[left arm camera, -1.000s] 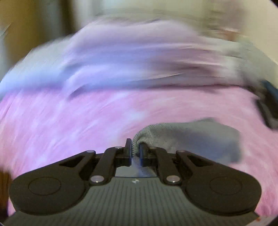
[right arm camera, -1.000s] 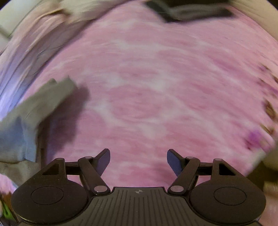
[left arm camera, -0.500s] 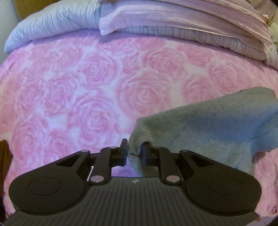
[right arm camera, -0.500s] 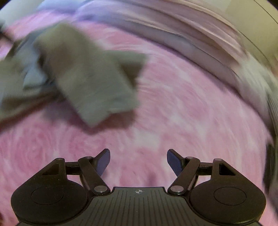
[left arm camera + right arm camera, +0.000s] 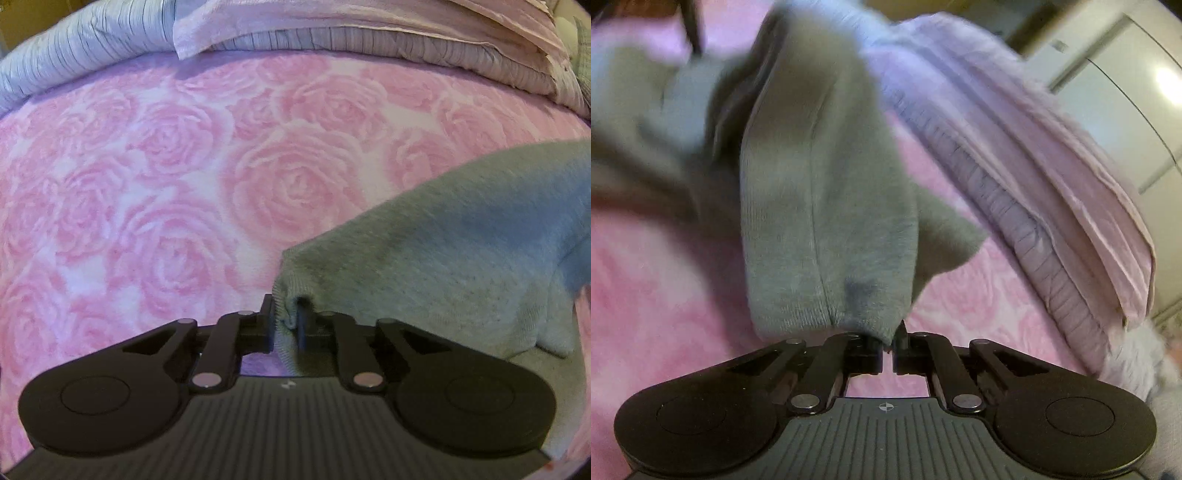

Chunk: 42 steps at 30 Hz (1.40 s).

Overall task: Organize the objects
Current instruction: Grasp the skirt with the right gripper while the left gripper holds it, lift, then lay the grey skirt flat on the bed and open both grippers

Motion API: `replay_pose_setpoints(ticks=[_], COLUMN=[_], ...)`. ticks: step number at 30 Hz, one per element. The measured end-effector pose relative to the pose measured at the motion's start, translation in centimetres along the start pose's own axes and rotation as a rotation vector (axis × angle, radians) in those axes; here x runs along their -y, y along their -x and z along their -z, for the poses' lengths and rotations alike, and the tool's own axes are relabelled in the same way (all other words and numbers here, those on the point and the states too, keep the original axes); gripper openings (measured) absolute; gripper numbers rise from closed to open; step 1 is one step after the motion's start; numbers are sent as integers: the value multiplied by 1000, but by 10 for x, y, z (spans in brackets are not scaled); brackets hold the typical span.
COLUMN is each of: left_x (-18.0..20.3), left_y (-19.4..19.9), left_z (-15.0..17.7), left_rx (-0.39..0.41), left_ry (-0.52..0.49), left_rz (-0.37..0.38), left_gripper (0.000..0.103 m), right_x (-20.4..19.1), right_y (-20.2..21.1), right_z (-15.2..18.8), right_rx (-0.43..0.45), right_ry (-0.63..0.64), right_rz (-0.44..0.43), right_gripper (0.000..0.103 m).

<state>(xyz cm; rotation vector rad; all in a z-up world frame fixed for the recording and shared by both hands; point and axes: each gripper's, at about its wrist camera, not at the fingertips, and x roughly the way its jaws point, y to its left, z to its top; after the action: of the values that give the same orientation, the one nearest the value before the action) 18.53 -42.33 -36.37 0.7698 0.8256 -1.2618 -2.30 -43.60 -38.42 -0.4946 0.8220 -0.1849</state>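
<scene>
Both claws — left (image 5: 287,325) and right (image 5: 886,349) — pinched a grey sock (image 5: 443,251) above the bed (image 5: 147,166). The right pinch caught only the edge — it could slip free.

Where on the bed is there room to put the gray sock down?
The rose blanket lies bare across the left and middle of the left wrist view, bordered by the folded quilt at the far edge and the gray sock on the right. It is crowded on the right, where the sock hangs from both grippers.
</scene>
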Motion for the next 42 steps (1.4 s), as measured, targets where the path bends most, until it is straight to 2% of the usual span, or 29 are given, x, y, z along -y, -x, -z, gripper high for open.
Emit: replay_pose_setpoints(ticks=[2,4,9,15,23,27,31,33,35,36,38,40,42], left_x=[-1,-5,11,40,68,71,65,58,47,42,31,17,5], left_y=[16,41,141,261,422,488,529,533,521,510,470,404,336], left_z=[2,3,11,38,104,115,103,85,58,45,13,-21,-44], left_rx=[22,69,244,429,605,709,800,816,800,770,677,524,378], left_ry=[16,50,80,116,200,206,202,199,206,215,249,289,337], left_rz=[-3,9,67,66,29,25,59,78,102,115,120,137,114], left_gripper=[6,6,6,6,6,6,6,6,6,6,6,10,15], right_x=[20,46,84,117,131,154,184,200,215,221,234,239,229], right_y=[29,71,174,291,452,501,526,522,503,485,425,342,266], right_z=[-7,-14,-54,-91,-101,-115,-138,-153,-169,-178,-196,-208,-206], right_rx=[17,78,269,487,693,812,882,854,776,721,549,302,82], right_ry=[-152,-303,-424,-439,-364,-394,-455,-514,-571,-607,-706,-755,-782], right_rz=[-3,-28,-25,-51,-114,-134,-150,-156,-145,-139,-146,-136,-60], right_gripper=[0,0,0,0,0,0,0,0,0,0,0,13,54])
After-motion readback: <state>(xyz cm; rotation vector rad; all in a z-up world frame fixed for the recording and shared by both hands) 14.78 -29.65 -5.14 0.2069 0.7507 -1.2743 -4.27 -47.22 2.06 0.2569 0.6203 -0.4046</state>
